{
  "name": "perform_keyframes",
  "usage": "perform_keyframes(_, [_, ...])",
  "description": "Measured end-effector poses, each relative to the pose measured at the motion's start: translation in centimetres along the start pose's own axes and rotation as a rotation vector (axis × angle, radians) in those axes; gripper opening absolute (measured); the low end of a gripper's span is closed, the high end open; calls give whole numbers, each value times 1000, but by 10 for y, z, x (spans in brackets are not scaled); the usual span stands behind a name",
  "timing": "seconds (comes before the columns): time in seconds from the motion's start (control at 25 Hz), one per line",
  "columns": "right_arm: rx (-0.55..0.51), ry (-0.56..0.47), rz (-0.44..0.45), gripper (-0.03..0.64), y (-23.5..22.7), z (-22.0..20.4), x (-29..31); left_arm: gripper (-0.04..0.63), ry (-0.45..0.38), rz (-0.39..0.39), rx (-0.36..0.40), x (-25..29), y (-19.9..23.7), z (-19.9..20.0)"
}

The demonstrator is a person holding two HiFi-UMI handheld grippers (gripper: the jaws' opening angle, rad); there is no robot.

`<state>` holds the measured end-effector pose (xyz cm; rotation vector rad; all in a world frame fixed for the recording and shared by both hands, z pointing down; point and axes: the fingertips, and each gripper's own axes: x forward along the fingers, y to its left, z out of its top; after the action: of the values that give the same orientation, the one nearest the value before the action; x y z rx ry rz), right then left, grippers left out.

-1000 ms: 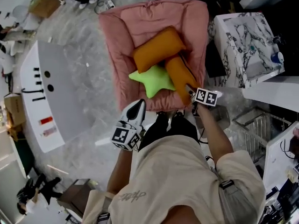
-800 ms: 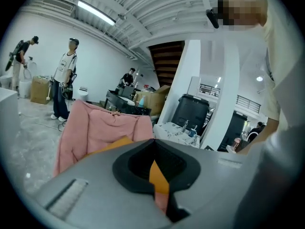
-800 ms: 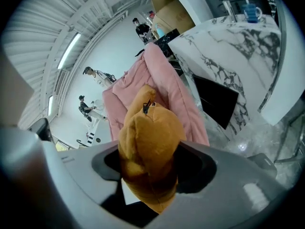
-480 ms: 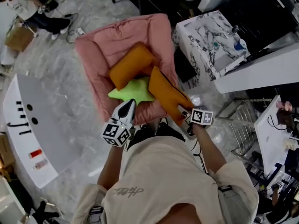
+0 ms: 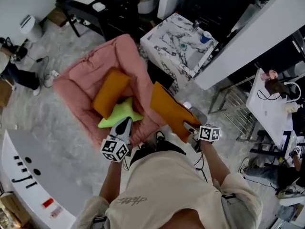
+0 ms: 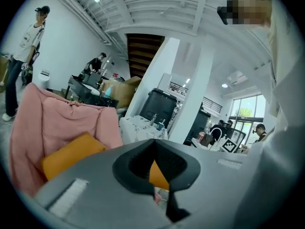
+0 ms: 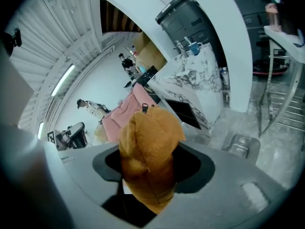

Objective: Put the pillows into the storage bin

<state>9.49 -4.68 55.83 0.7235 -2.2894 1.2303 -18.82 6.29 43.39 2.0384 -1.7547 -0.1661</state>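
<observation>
lifted off the pink quilted floor cushion [image 5: 78, 82] since a second ago, the orange rectangular fabric pillow [image 5: 170, 109] now hangs at that cushion's right edge, one end clamped in the right gripper [image 5: 188, 125], whose jaws pinch the plush fabric [image 7: 150, 147]. the left gripper [image 5: 125, 122] has its jaws closed together on nothing, its tip at the cushion's near edge beside the lime green star-shaped pillow [image 5: 119, 115]. a second orange pillow [image 5: 110, 92] lies on the cushion, touching the star.
</observation>
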Motion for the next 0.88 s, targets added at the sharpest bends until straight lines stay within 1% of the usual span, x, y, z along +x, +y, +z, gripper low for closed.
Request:
perform_keyframes(0.08, [20,-37,-29,249,-7,-3,-18,14,14,-44,15,6,-8,0])
perform_keyframes(0.2, [56,-86,-95,249,-24,-15,-44,14,43,-104,30,13,-18,-8])
perform_keyframes(0.36, [143,-154,-174,249,-46,-38,-80,14,73,-183,36,26,-33,-20])
perform_keyframes(0.48, [185,-191,-234,249,-60,-54,-103,14,78,-223,46,29,-43,-24])
perform_keyframes(0.68, [249,-226,-323,249,-85,-79,-132,14,84,-237,37,24,-51,-33])
perform_keyframes(0.88, [277,-213,-449,245,-124,-90,-151,14,91,-222,31,20,-55,-39])
